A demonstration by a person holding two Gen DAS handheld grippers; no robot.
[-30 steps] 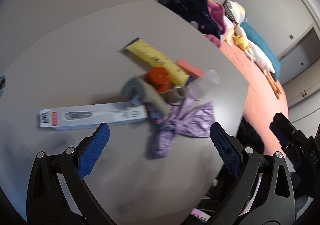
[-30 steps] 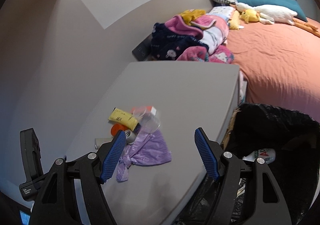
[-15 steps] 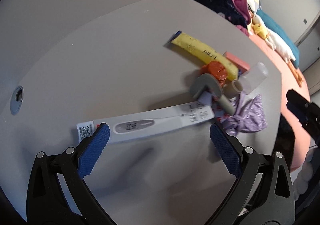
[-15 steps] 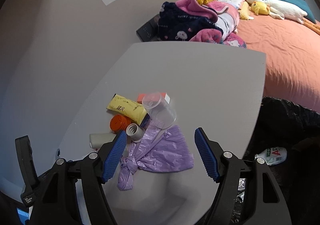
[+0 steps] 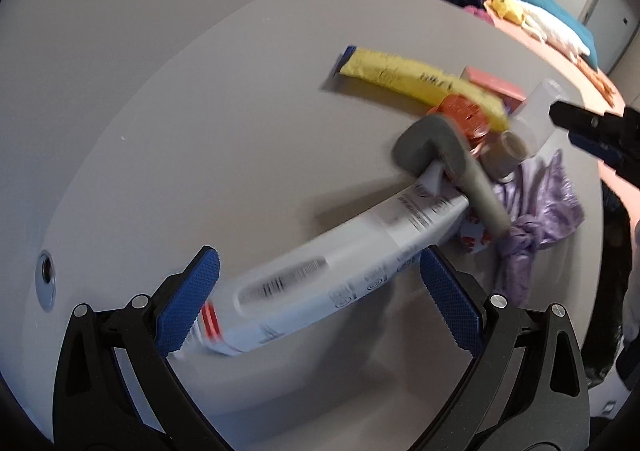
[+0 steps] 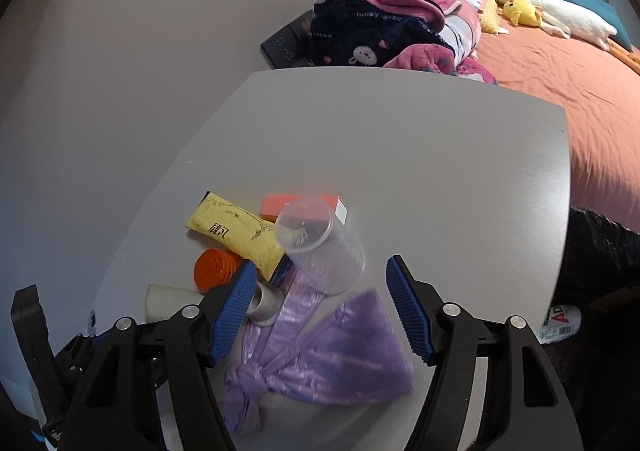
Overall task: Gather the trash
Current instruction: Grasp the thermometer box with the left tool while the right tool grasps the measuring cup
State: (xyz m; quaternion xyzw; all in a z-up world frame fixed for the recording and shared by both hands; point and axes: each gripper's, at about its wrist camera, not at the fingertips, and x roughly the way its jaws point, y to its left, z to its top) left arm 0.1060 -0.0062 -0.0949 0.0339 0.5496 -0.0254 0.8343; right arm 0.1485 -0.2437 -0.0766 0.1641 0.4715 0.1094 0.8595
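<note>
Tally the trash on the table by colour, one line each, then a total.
Yellow: 1, pouch
Orange: 2, lid, box
Purple: 1, bag
Clear: 1, cup
Grey: 2, foam piece, tube
White: 1, long box
Total: 8

navy blanket [image 6: 360, 35]: "lucky rabbit"
bottle [image 6: 560, 321] in the black bag: "AD"
white box [image 5: 320, 291]: print too blurred to read
</note>
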